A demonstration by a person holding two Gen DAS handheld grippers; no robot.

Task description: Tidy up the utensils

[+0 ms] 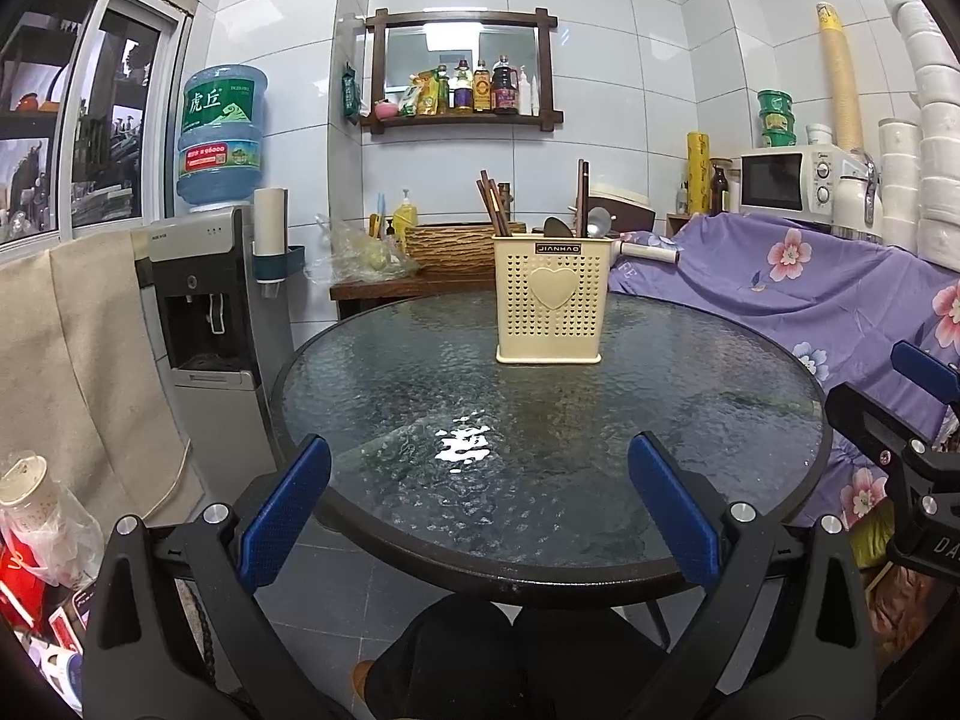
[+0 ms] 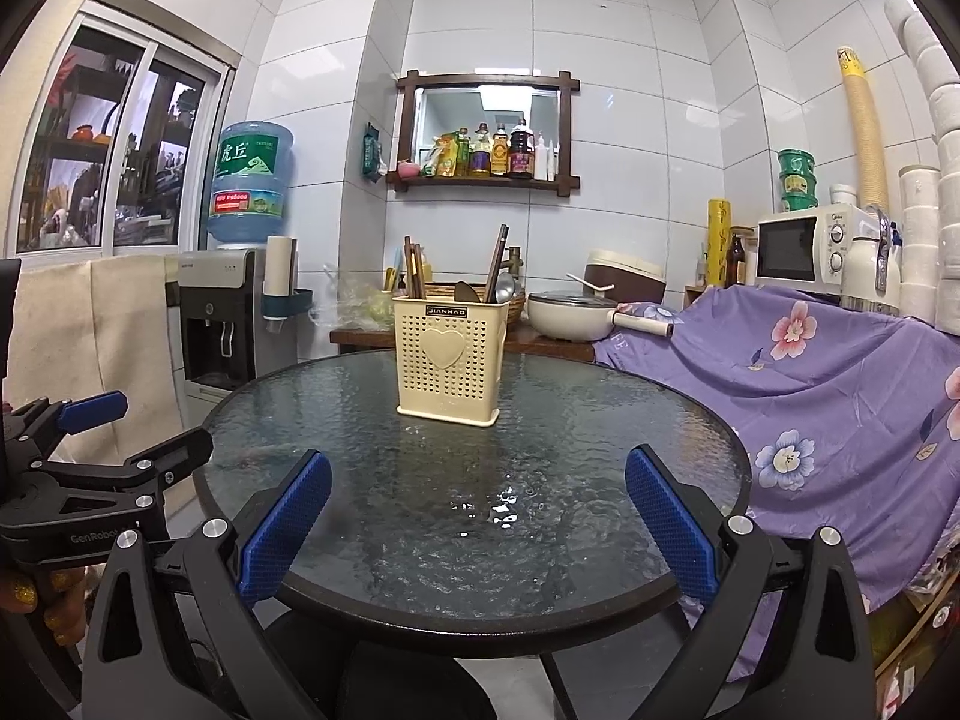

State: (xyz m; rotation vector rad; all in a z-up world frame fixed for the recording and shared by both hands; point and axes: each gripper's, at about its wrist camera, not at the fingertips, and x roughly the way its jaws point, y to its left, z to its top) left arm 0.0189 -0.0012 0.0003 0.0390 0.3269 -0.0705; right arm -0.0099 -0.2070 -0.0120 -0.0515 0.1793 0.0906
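Observation:
A cream perforated utensil holder (image 1: 549, 303) with a heart on its front stands upright toward the far side of a round glass table (image 1: 420, 396); it also shows in the right wrist view (image 2: 449, 357). Brown chopsticks (image 1: 493, 207) stand in its left part, and dark utensils and a metal spoon (image 1: 597, 222) in its right part. My left gripper (image 1: 480, 486) is open and empty over the near table edge. My right gripper (image 2: 478, 498) is open and empty at the near edge too. Each gripper shows at the side of the other's view.
A water dispenser (image 1: 204, 300) stands left of the table. A purple floral cloth (image 1: 810, 294) covers the counter on the right, with a microwave (image 1: 786, 183) behind. A wooden side table (image 1: 414, 285) with a basket and a pan (image 2: 570, 315) stands behind the glass table.

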